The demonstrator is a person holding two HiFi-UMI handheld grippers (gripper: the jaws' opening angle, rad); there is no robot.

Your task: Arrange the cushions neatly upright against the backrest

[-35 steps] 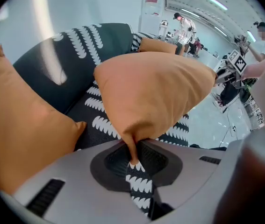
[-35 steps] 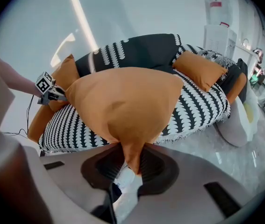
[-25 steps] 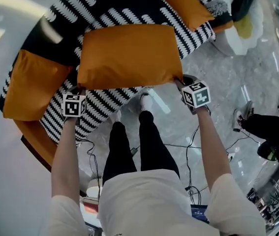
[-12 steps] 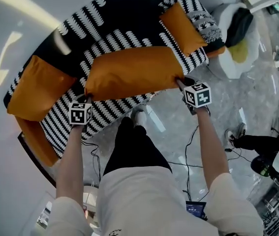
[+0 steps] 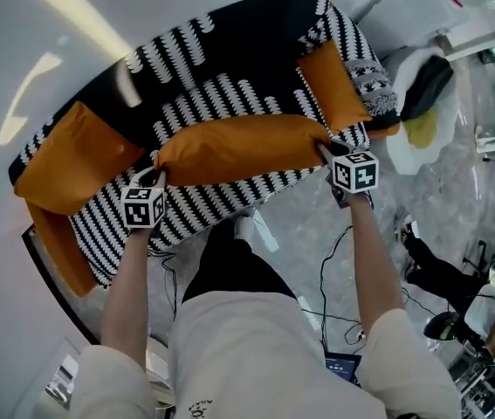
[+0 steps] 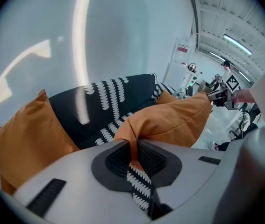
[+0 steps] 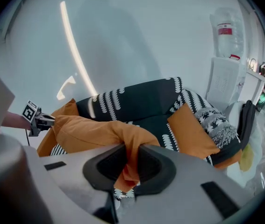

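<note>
1. Cushions, three of them orange, sit on a black sofa (image 5: 230, 55) with white markings, seen from above in the head view.
2. The middle cushion (image 5: 238, 147) is stretched lengthwise between the two grippers, over the front part of the seat and away from the backrest. Whether its underside touches the seat cannot be told.
3. The left gripper (image 5: 156, 176) is clamped on the left corner of that cushion. In the left gripper view, a thin fold of orange fabric is pinched between the dark ribbed pads (image 6: 118, 160), which stand almost together.
4. The right gripper (image 5: 324, 150) is clamped on the cushion's right corner. In the right gripper view, a bunched wad of orange fabric fills the narrow gap between its pads (image 7: 153, 164) and hangs out below them.
5. A second orange cushion (image 5: 72, 160) leans at the left end of the sofa, tilted against the backrest corner.
6. A third orange cushion (image 5: 336, 85) stands at the right end, leaning against a grey patterned cushion (image 5: 371, 81) in the right corner.
7. The person stands at the sofa's front edge on a glossy grey floor (image 5: 299, 225), with both forearms reaching forward.
8. Thin black cables (image 5: 324, 273) trail across the floor by the person's legs.
</note>
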